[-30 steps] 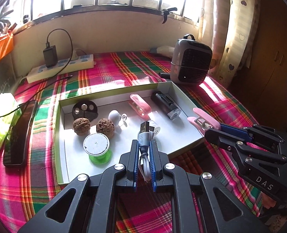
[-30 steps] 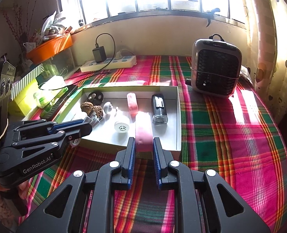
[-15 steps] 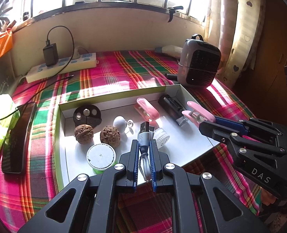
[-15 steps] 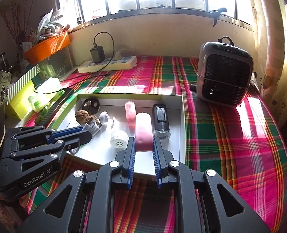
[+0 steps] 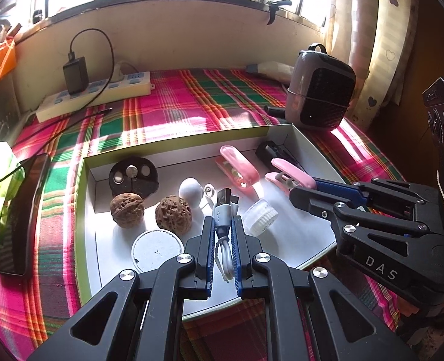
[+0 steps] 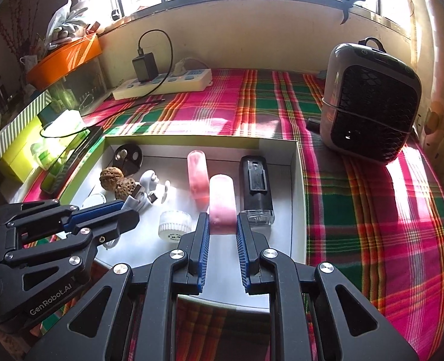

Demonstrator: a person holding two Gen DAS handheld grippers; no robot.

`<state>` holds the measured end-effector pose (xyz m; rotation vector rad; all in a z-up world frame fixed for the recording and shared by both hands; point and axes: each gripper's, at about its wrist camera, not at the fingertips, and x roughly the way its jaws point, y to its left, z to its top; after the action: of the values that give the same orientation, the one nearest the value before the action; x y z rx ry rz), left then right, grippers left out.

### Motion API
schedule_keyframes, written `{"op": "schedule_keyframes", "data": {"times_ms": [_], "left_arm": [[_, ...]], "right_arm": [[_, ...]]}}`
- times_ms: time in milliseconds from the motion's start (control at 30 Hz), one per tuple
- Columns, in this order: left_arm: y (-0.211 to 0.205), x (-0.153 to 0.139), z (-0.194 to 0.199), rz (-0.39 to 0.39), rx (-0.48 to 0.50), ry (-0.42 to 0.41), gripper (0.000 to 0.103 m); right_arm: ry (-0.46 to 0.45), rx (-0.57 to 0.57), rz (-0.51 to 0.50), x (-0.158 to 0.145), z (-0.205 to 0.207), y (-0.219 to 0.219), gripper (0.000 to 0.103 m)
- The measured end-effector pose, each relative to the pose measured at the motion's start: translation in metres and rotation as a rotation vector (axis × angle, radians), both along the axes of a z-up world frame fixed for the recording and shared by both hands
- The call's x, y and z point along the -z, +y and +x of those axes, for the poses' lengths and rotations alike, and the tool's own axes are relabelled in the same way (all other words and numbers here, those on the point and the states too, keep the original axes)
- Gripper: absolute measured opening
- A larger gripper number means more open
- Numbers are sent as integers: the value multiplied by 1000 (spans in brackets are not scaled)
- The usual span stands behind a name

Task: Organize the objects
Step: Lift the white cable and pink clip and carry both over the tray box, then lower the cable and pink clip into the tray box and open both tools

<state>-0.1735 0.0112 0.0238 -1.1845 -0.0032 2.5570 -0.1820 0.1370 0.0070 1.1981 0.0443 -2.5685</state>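
Jaws of the left gripper (image 5: 222,231) clamp a white USB cable (image 5: 223,210) over the white tray (image 5: 282,240) on the plaid-covered desk (image 5: 192,102), plug upward above two walnuts (image 5: 174,212); its slack loop could snag them on release. From the right wrist, the right gripper (image 6: 221,234) pinches a pink clip (image 6: 222,201) between a second pink clip (image 6: 198,177) and a black case (image 6: 255,186), which it could knock. Both grippers now hang farther over the tray than a second ago.
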Motion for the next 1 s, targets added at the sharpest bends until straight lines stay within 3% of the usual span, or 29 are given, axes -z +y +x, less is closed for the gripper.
{"op": "schedule_keyframes", "data": {"times_ms": [1000], "left_arm": [[2,16,-13,-17,-4,-55,10]], "right_arm": [[-30,-5,20,12,-11,-4,19]]}}
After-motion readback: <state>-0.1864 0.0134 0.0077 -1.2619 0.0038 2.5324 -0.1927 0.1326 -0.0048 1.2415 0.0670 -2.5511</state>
